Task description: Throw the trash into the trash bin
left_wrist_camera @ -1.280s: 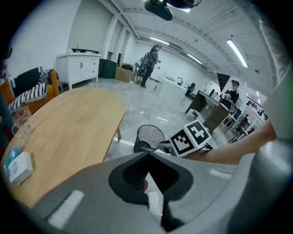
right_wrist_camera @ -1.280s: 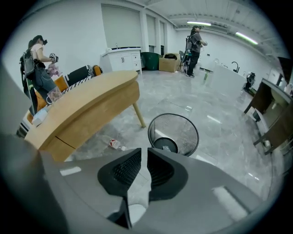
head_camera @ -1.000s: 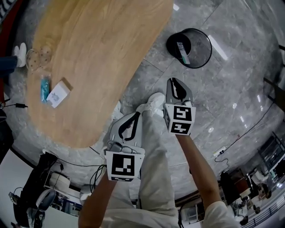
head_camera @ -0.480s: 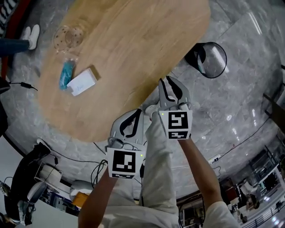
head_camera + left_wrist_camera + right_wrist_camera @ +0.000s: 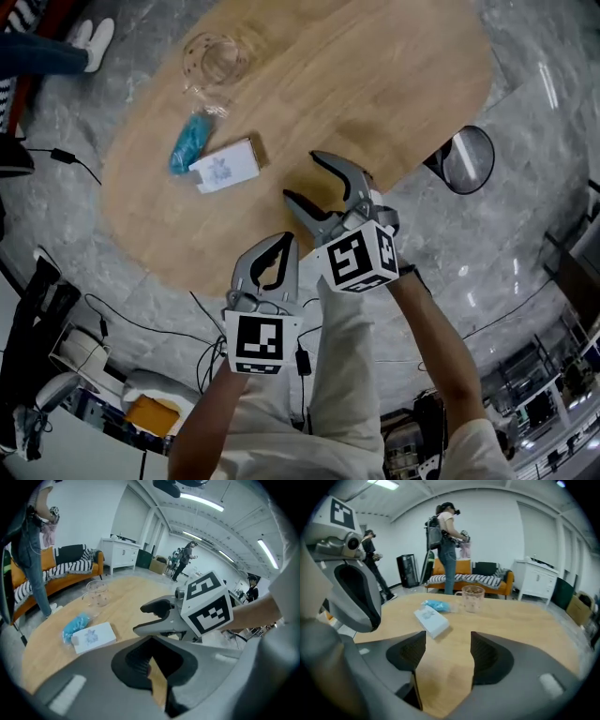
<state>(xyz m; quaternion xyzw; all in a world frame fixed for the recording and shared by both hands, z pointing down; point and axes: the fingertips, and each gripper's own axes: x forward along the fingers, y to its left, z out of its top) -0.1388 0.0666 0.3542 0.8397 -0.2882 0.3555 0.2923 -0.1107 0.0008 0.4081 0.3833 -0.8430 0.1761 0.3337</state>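
Note:
On the oval wooden table [image 5: 394,84] lie a white box [image 5: 225,166] and, touching it, a crumpled blue wrapper [image 5: 190,143]; a clear plastic cup [image 5: 214,58] stands beyond them. My right gripper [image 5: 302,178] is open over the table's near edge, a short way from the box, with nothing between its fingers. My left gripper [image 5: 284,242] is shut and empty, lower and nearer my body. The black mesh trash bin [image 5: 464,159] stands on the floor at the right, partly hidden by the table. The right gripper view shows the box [image 5: 432,619], wrapper [image 5: 436,605] and cup [image 5: 472,596] ahead.
Grey marble floor surrounds the table. Cables [image 5: 94,309] and equipment lie on the floor at the lower left. Someone's white shoes [image 5: 89,37] show at the upper left. A person [image 5: 447,541] stands before an orange sofa [image 5: 487,581] beyond the table.
My view has swung from the bin toward the table. The right gripper has opened and reached out over the table's edge. The left gripper has stayed shut and hardly moved.

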